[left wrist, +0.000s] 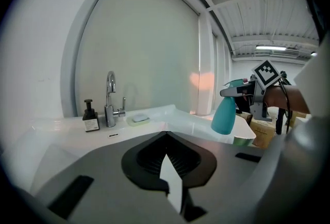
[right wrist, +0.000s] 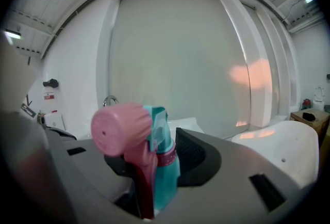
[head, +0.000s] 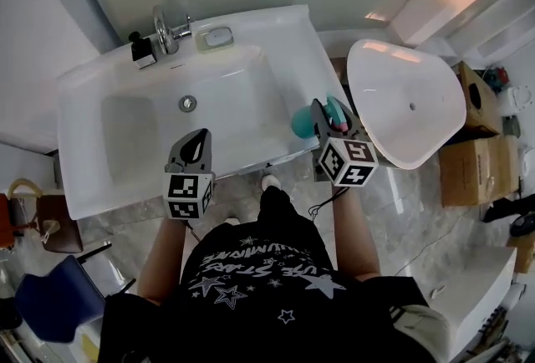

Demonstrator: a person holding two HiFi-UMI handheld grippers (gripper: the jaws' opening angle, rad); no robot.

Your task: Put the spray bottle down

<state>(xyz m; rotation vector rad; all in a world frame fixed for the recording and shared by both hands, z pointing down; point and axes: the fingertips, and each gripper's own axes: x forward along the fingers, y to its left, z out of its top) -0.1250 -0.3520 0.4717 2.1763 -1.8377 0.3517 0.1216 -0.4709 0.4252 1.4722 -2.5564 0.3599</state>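
While the spray bottle [head: 303, 120] hangs, sink [head: 125, 131] and white basin [head: 401, 131] flank it.

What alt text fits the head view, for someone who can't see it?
From above: a person at a white sink, the right claw gripping a teal spray bottle near the sink's right edge. The left claw, holding nothing, points toward the basin.

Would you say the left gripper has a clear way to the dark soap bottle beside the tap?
Probably yes: the left gripper holds nothing, and only the open sink basin lies between it and the soap bottle on the back ledge.
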